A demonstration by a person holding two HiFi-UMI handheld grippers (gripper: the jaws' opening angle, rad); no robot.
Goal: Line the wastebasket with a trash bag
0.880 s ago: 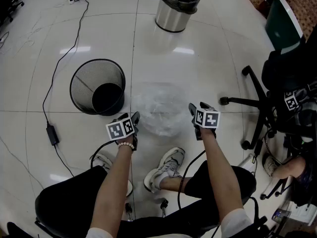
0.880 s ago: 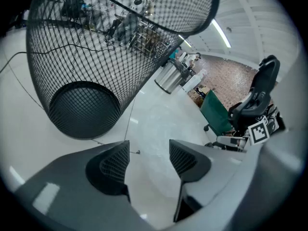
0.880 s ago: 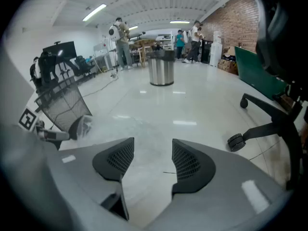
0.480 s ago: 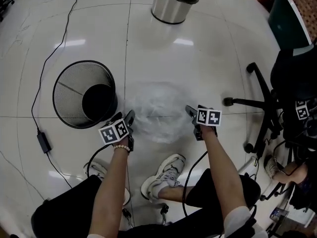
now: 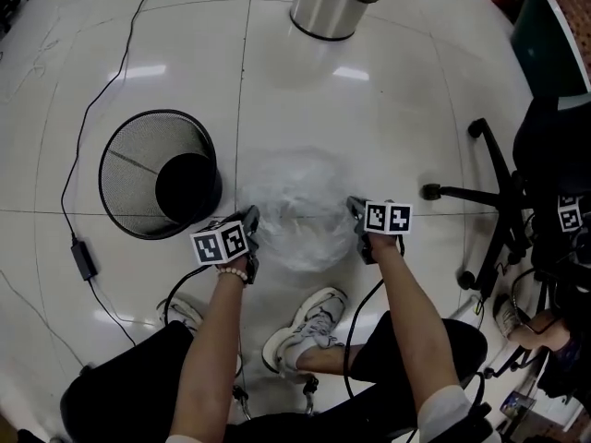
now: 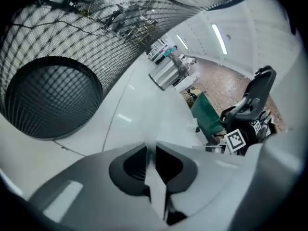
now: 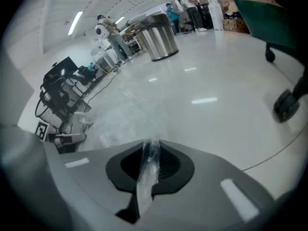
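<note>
White glossy tile floor (image 5: 397, 127), wide open room.

Head view: you're seated with both forearms out over the floor. The black wire-mesh wastebasket (image 5: 125, 192) stands upright at your left front, bare mesh inside, just beside your left tongs (image 5: 249, 220). The clear trash bag (image 5: 295, 201) is spread and puffed out between the left tongs and your right tongs (image 5: 355, 209). It sits beside the wastebasket, not over it or in it. Can't tell if its belly touches the floor. A steel bin (image 5: 323, 17) with a black liner stands well apart at the top. An office chair (image 5: 499, 201) base is at the right. A black cable (image 5: 78, 173) runs past the wastebasket on the left. Your sneaker (image 5: 309, 321) shows below the bag.

Left gripper view: the tongs are closed, with a thin pale strip of the bag's film pinched between them. The wastebasket fills the upper left, close by. The steel bin is farther off, and the chair and the right tongs' marker cube (image 6: 234, 139) are at the right.

Right gripper view: the tongs are closed on a bunched fold of the clear film, which runs up out of the pads. The rest of the bag billows ahead to the left, hazy against the floor. The steel bin is beyond it. People (image 7: 187, 4) stand far back, and a chair caster (image 7: 288, 102) is at the right edge.
</note>
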